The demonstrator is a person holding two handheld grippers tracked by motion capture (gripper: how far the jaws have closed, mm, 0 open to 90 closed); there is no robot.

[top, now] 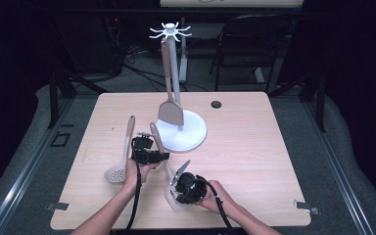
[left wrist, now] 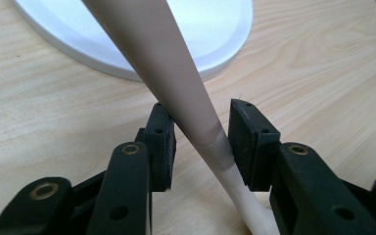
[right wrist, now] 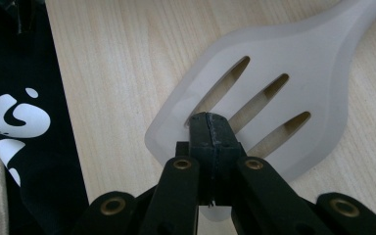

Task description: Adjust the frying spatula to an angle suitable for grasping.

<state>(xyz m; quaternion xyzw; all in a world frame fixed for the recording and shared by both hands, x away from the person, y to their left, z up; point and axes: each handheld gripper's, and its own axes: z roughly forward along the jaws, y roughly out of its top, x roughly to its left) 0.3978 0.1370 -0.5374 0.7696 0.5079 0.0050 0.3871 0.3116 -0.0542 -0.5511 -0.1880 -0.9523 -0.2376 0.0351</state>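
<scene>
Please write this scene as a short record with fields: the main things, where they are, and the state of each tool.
table: light wood
stand: white, round base, hooks on top
hung utensil: solid turner on the stand
slotted turner: head near the table's front edge, handle rising toward the stand
skimmer: lying flat, left of the hands
left tool: jaws around the handle; gap on one side
right tool: shut, its tip on the head

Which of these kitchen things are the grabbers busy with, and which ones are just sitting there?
Busy with:
- slotted turner, its handle between the left gripper jaws, its blade under the shut right gripper
- white stand, probably where it will hang

Just sitting there:
- skimmer spoon lying on the table
- solid turner, already hanging on the stand
</scene>
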